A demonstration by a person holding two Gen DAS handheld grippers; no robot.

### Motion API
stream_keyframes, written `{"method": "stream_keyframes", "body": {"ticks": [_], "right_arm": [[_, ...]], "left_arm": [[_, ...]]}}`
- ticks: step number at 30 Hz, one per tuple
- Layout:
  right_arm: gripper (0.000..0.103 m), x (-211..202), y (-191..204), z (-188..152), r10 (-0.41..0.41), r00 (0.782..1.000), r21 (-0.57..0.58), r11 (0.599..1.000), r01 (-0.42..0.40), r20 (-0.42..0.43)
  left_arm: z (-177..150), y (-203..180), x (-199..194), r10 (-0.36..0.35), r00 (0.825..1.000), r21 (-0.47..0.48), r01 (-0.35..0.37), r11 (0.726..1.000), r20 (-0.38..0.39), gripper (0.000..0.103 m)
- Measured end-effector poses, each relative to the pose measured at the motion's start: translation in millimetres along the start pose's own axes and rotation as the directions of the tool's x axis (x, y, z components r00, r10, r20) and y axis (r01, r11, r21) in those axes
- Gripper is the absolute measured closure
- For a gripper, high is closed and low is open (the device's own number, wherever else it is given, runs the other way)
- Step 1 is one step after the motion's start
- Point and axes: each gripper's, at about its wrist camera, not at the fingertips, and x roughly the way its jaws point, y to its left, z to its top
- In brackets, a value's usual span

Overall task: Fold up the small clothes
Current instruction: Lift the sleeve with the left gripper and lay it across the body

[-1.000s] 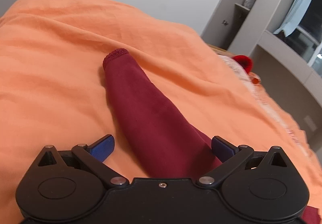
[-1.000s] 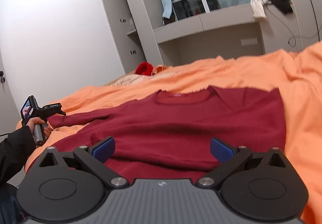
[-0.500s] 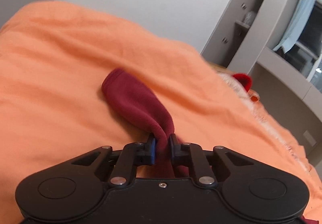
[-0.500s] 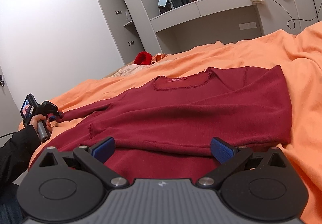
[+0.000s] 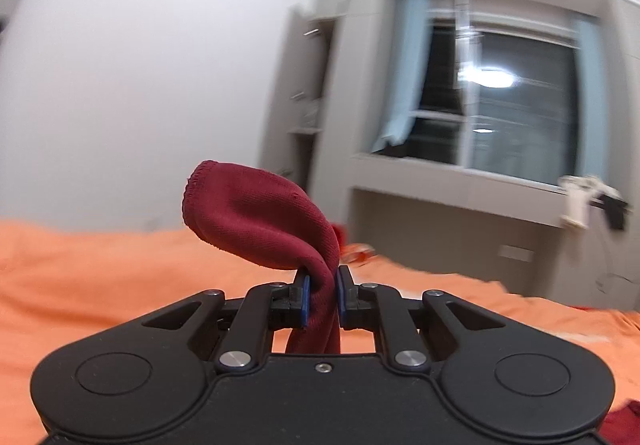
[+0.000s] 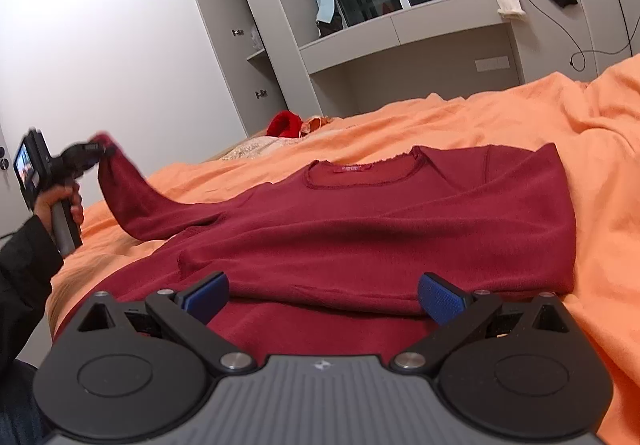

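Red hat (image 6: 285,123) beyond sweater (image 6: 400,221), bedspread (image 6: 560,133) rumpled

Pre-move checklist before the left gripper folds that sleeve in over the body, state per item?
1. Left gripper grip: jaws shut on the dark red knit sleeve. ok.
2. Sleeve lifted off the orange bedsheet: raised at the gripper end, lower part near the shoulder on the bed. ok.
3. Cuff free: flops loose above the jaws. ok.
4. Dark red long-sleeved top body flat: mostly, with creases near the left underarm. ok.
5. Right side already folded in: straight edge there, its sleeve out of sight. cannot tell.
6. Right gripper clear of the fold path: jaws open, hovering at the hem, holding nothing. ok.
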Motion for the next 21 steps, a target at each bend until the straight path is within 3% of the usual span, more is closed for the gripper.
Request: {"method": "stream_keyframes", "body": {"ticks": [4, 7, 14, 21], "right_arm": [[0.0, -6.5, 1.7, 0.3, 0.001, 1.0, -0.007, 1.0, -0.001, 0.028], [0.0, -12.2, 0.6, 1.9, -0.003, 0.999, -0.001, 1.0, 0.004, 0.052], [0.0, -28.6, -7.7, 8.1, -0.048, 0.992, 0.039, 0.998, 0.044, 0.115], [0.0, -41.9, -21.2, 14.2, -0.108, 0.979, 0.085, 0.992, 0.094, 0.171]], "left_arm": [[3.2, -48.8, -27.5, -0.124, 0.991, 0.106, 0.119, 0.987, 0.041, 0.088], [-10.0, -86.8, -40.4, -0.22, 0.975, 0.185, 0.213, 0.959, 0.015, 0.088], [-67.6, -159.5, -68.1, -0.342, 0.933, 0.374, 0.357, 0.856, -0.109, 0.088], [-119.8, -186.1, -105.5, -0.4, 0.893, 0.482, 0.449, 0.753, -0.206, 0.088]]}}
